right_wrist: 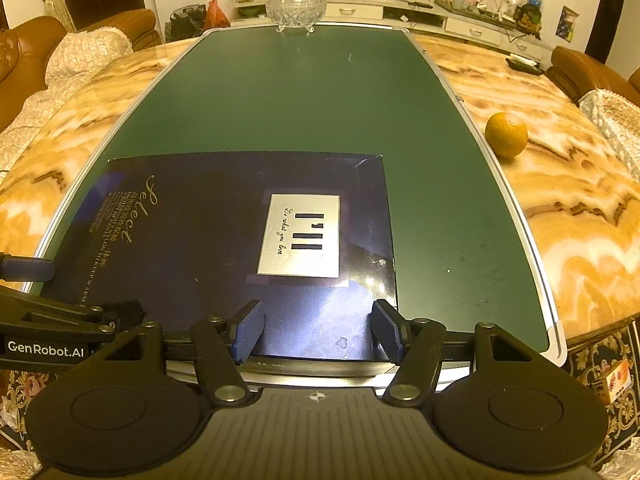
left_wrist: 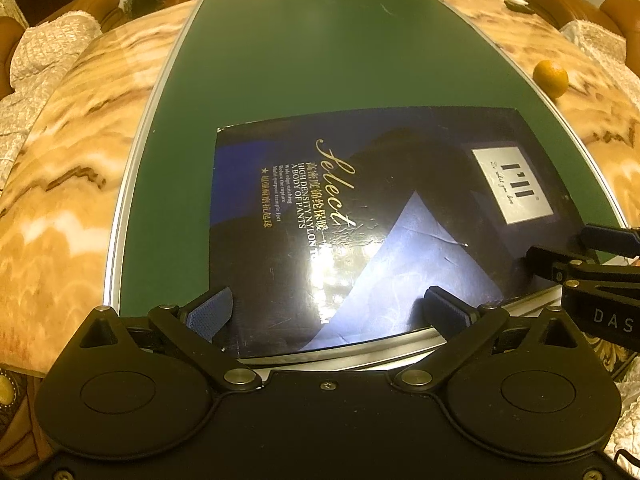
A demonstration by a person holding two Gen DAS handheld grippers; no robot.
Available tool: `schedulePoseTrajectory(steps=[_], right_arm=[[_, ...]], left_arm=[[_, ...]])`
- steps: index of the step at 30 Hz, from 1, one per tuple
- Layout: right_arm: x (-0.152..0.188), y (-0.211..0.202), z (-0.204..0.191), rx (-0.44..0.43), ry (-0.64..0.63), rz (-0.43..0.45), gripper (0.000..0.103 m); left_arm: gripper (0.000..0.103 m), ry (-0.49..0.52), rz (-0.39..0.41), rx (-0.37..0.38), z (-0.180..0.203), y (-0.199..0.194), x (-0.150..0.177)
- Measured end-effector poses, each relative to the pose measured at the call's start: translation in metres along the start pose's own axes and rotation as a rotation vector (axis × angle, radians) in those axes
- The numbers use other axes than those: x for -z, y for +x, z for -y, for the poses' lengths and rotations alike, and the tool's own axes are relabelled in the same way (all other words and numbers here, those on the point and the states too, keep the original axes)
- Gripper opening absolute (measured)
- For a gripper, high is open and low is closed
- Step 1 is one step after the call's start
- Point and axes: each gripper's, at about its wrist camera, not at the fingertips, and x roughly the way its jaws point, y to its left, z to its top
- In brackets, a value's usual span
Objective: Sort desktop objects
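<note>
A flat dark blue box printed "Select" lies on the green board near its front edge; it also shows in the right wrist view. My left gripper is open, its blue pads over the box's near edge. My right gripper is open over the box's near right corner. The right gripper shows in the left wrist view. An orange sits on the marble table to the right of the board; it also shows in the left wrist view.
A crystal glass bowl stands at the board's far edge. The board has a metal rim. Brown sofas with lace covers flank the table. A cabinet with clutter runs along the far wall.
</note>
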Motion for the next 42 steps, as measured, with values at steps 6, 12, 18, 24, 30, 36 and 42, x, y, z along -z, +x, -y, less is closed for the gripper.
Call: schedulePoseTrajectory(steps=[6,12,18,24,30,36,42], right_arm=[[0.002,-0.001,0.003,-0.004,0.011,-0.003,0.077],[0.012,-0.012,0.02,-0.029,0.064,-0.011,0.077],[0.034,-0.025,0.036,-0.007,0.034,0.014,0.08],[0.042,-0.012,0.037,0.024,-0.036,0.029,0.084],[0.038,0.001,0.036,-0.022,-0.041,0.047,0.077],[0.034,0.014,0.036,-0.095,-0.026,0.01,0.061],[0.024,0.021,0.033,-0.085,-0.026,0.019,0.061]], left_arm=[[0.103,-0.028,-0.014,-0.012,-0.005,-0.002,0.001],[0.103,-0.093,-0.04,0.006,-0.024,-0.013,0.013],[0.103,-0.14,-0.035,-0.003,-0.047,-0.021,0.03],[0.103,-0.112,-0.048,0.024,-0.043,-0.011,0.034],[0.103,-0.11,-0.071,0.057,-0.041,0.006,0.037],[0.084,-0.133,-0.086,0.119,-0.047,0.022,0.035],[0.082,-0.132,-0.088,0.105,-0.049,0.037,0.025]])
